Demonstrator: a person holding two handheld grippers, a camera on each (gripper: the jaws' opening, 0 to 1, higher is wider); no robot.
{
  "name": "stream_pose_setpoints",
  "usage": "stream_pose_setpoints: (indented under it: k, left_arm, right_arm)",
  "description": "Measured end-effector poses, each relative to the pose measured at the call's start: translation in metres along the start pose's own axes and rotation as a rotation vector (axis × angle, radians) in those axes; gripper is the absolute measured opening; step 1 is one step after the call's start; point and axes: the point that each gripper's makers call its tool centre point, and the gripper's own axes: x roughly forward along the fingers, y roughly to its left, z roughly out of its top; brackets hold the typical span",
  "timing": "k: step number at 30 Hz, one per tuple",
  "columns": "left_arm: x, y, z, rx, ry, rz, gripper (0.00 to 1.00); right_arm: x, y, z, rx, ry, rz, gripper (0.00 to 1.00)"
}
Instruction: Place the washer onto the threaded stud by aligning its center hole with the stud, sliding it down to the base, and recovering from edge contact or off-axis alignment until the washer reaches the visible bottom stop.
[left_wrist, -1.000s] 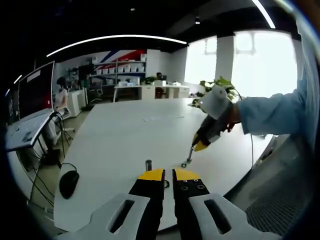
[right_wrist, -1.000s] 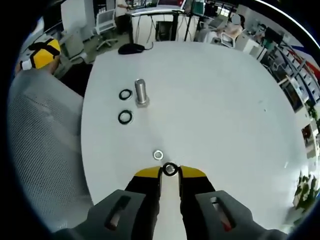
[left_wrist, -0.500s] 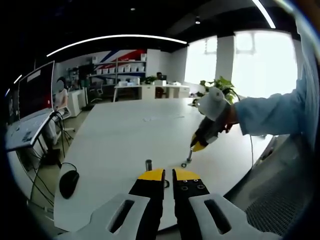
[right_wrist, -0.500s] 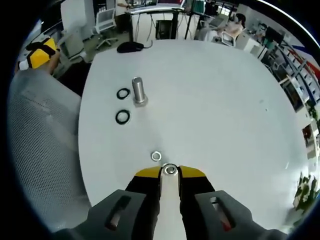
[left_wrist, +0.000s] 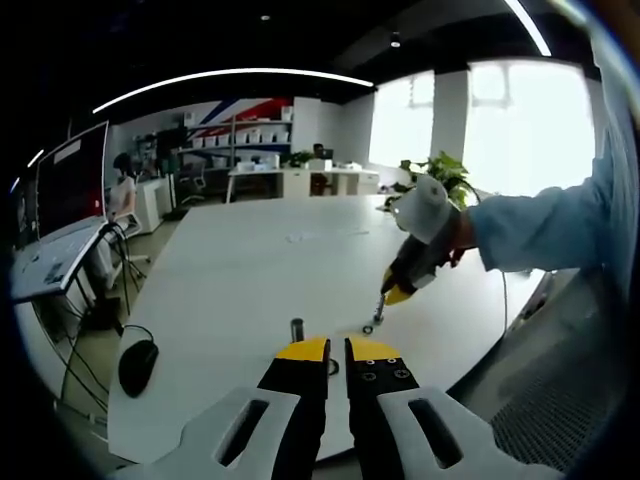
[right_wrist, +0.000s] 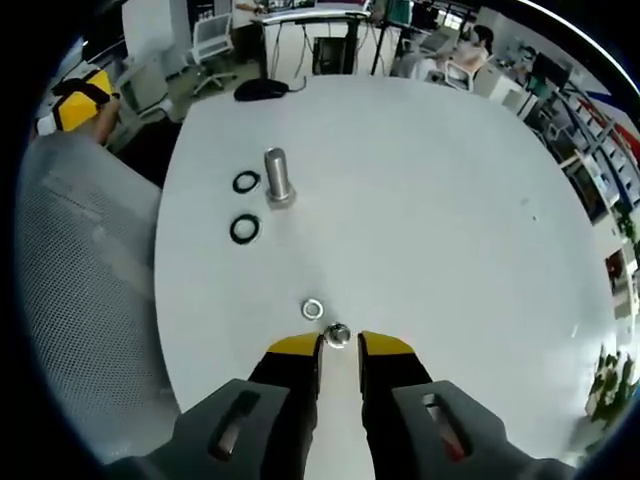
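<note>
right gripper (right_wrist: 340, 346) hovering, jaws narrowly parted, small silver washer (right_wrist: 337, 334) lying at tips | threaded stud (right_wrist: 276, 177) standing upright at 11 o'clock | left gripper (left_wrist: 337, 352) jaws nearly closed, holding nothing

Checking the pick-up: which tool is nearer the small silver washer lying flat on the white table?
Right. The right tool has its tips at the small silver washer, which lies just ahead of them. The left tool sits farther back, near the upright threaded steel stud.

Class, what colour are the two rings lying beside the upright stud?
Black rings, clearest in the right gripper view, next to the silver stud.
</note>
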Motion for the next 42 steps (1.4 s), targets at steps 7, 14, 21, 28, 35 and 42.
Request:
stream_pose_setpoints:
  k: [7,14,21,28,35,42]
  left_arm:
    - [0.0,0.0,-0.001,0.002,0.003,-0.001,0.04]
    - [0.0,0.0,-0.001,0.003,0.003,-0.002,0.04]
    - [0.0,0.0,0.0,0.003,0.002,-0.003,0.04]
    - [0.0,0.0,0.0,0.0,0.001,-0.003,0.04]
    - [0.0,0.0,-0.001,0.001,0.005,-0.005,0.04]
    - [0.0,0.0,-0.001,-0.001,0.004,-0.003,0.04]
  right_arm:
    - [-0.006,0.003,-0.002,0.009,-0.01,-0.001,0.16]
    - [-0.006,0.01,-0.001,0.025,-0.016,0.02,0.15]
    - [0.001,0.022,0.001,0.012,-0.01,0.05,0.15]
    - [0.012,0.027,0.005,0.003,-0.005,0.073,0.15]
    - [0.024,0.029,0.004,0.006,0.006,0.09,0.16]
    - [0.034,0.031,0.001,-0.007,0.026,0.097,0.16]
